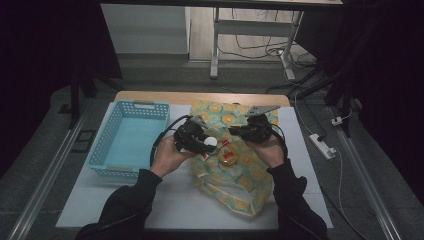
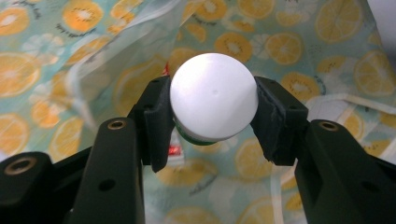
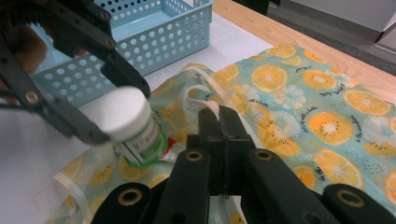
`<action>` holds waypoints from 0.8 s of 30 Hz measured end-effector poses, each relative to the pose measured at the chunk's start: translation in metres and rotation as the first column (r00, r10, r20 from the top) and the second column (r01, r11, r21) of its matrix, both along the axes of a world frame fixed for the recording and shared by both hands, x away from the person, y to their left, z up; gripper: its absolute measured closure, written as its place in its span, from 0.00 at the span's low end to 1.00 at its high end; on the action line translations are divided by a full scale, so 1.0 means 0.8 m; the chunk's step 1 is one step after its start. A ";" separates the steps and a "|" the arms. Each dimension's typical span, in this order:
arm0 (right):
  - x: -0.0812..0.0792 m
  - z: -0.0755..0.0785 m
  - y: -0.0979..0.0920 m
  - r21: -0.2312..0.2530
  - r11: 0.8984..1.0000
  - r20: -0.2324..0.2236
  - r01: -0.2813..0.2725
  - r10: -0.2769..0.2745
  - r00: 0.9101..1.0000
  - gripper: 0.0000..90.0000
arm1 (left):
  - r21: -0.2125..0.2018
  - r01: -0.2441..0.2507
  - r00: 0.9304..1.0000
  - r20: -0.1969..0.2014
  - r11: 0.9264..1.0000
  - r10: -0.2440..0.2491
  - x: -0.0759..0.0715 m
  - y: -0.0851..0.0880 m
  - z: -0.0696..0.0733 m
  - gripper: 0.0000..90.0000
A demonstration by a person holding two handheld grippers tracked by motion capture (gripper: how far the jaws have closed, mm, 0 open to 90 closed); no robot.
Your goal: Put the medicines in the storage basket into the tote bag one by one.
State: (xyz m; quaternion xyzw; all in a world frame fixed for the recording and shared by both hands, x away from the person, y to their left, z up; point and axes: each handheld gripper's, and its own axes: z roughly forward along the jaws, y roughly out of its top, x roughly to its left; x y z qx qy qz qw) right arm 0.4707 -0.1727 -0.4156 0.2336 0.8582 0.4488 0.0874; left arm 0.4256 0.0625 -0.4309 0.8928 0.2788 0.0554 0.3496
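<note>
A small bottle (image 2: 214,95) with a white cap and a green label is clamped by its cap between the jaws of my left gripper (image 2: 212,112). It hangs just above the open mouth of an orange-print bag (image 1: 235,185). In the high view the left gripper (image 1: 209,142) holds the bottle (image 1: 211,142) at the bag's left edge. My right gripper (image 3: 218,116) is shut on the bag's white handle strap (image 3: 205,95) and lifts it. From the right gripper view the bottle (image 3: 133,126) sits close to the left. The right gripper (image 1: 235,131) faces the left one.
A light blue perforated basket (image 1: 127,137) stands on the white mat (image 1: 175,200) left of the bag. A small jar with a yellow lid (image 1: 228,159) and a red item (image 1: 225,145) lie inside the bag. Wooden table edge (image 1: 200,96) runs behind.
</note>
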 end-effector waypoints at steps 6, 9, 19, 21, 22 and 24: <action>0.000 0.000 0.000 0.002 1.000 0.002 0.001 -0.001 1.000 1.00 | 0.024 0.020 1.000 0.013 1.000 -0.020 0.007 -0.027 -0.006 0.56; 0.000 0.000 0.000 0.004 1.000 0.003 0.002 -0.002 1.000 1.00 | 0.029 0.028 1.000 0.012 0.999 -0.029 0.012 -0.040 -0.010 0.56; 0.001 0.000 -0.002 0.003 1.000 0.005 0.006 -0.006 1.000 1.00 | 0.053 0.030 0.999 0.012 0.998 -0.031 0.028 -0.071 -0.025 0.56; 0.001 0.000 -0.002 0.002 1.000 0.005 0.009 -0.009 1.000 1.00 | 0.045 0.028 1.000 0.003 0.999 -0.028 0.031 -0.074 -0.028 0.56; 0.001 0.000 -0.001 0.003 1.000 0.004 0.008 -0.008 1.000 1.00 | 0.043 0.025 1.000 0.001 0.999 -0.026 0.032 -0.076 -0.030 0.56; 0.001 0.000 -0.002 0.001 1.000 0.006 0.008 -0.008 1.000 1.00 | 0.051 0.020 1.000 0.001 0.998 -0.020 0.035 -0.079 -0.034 0.56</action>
